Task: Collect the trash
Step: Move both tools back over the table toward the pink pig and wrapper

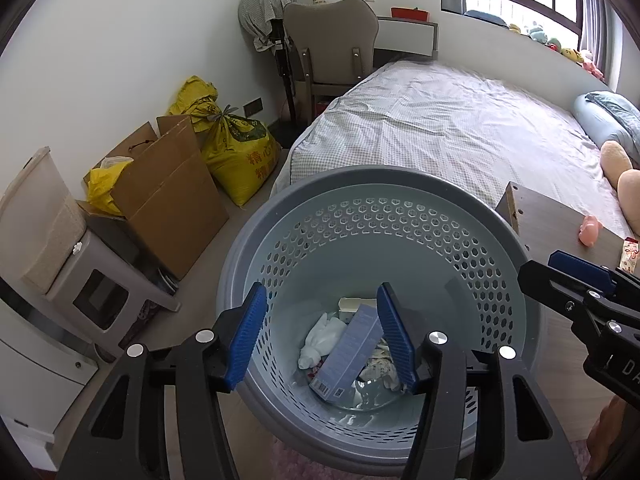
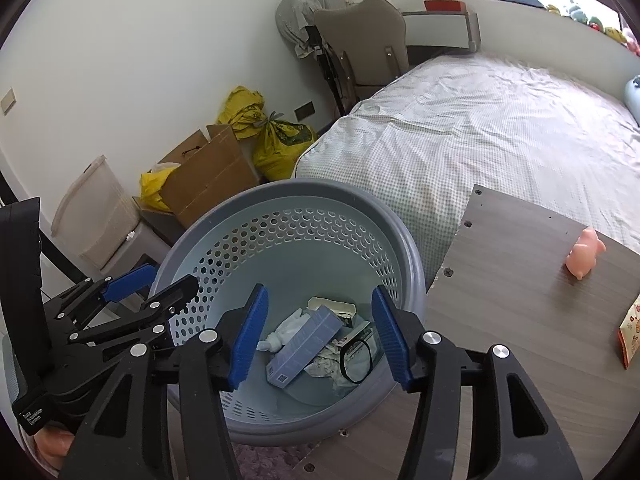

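Note:
A grey perforated bin (image 1: 304,184) (image 2: 404,236) stands on the floor below both grippers. At its bottom lie a pale blue carton (image 1: 348,354) (image 2: 306,346), crumpled white tissue (image 1: 320,338) (image 2: 286,330), a cream tray piece (image 1: 352,304) and a black band (image 2: 356,360). My left gripper (image 1: 320,288) (image 2: 174,276) hangs open over the bin's mouth with nothing between its blue pads. My right gripper (image 2: 319,289) is open too and holds nothing. In the left wrist view the right gripper (image 1: 540,266) shows at the bin's right rim.
A wooden table (image 2: 520,300) right of the bin carries a pink pig toy (image 2: 584,254) and a snack packet (image 2: 632,332). Behind it is a bed (image 1: 440,120). A cardboard box (image 1: 172,200), yellow sacks (image 1: 240,152), a stool (image 1: 100,292) and a chair (image 1: 328,48) line the wall.

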A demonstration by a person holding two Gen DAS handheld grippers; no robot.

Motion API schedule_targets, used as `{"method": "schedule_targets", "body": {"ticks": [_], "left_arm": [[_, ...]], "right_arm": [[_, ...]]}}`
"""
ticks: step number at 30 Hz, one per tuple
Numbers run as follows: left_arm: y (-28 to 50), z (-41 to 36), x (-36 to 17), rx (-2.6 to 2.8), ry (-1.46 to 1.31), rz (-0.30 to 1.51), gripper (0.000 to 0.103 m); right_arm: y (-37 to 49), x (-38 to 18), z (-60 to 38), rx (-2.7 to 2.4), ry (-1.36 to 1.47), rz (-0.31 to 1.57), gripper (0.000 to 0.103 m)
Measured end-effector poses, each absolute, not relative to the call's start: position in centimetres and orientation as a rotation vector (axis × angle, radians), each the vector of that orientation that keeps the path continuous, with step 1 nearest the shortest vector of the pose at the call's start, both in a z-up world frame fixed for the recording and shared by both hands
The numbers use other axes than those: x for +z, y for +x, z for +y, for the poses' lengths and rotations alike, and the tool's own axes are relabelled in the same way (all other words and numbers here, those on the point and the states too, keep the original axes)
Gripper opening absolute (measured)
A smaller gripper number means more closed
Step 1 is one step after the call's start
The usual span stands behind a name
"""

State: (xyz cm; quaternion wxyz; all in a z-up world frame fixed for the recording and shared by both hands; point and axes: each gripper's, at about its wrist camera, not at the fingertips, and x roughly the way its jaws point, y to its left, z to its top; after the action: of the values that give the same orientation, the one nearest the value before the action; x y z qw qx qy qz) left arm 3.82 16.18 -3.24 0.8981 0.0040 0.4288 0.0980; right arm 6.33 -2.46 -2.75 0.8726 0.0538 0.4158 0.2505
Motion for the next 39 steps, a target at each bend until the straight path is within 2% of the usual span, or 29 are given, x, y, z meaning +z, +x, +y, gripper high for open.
{"method": "schedule_targets", "body": {"ticks": [7,16,39], "left_arm": [[3.4,16.1,-2.7,0.210,0.006,0.876,0.059],[2.4,15.8,-1.6,0.222,0.008,0.852,0.062],[0.8,10.6,0.2,0.125,0.020,0.830,0.062]], "right_arm": [[5.8,-2.3,-2.9,0.518,0.116,0.858,0.054],[5.0,-1.4,-4.3,0.503,0.135,0.827,0.063],[2.2,-0.7,-11.5,0.382,0.204,0.781,0.066]]}}
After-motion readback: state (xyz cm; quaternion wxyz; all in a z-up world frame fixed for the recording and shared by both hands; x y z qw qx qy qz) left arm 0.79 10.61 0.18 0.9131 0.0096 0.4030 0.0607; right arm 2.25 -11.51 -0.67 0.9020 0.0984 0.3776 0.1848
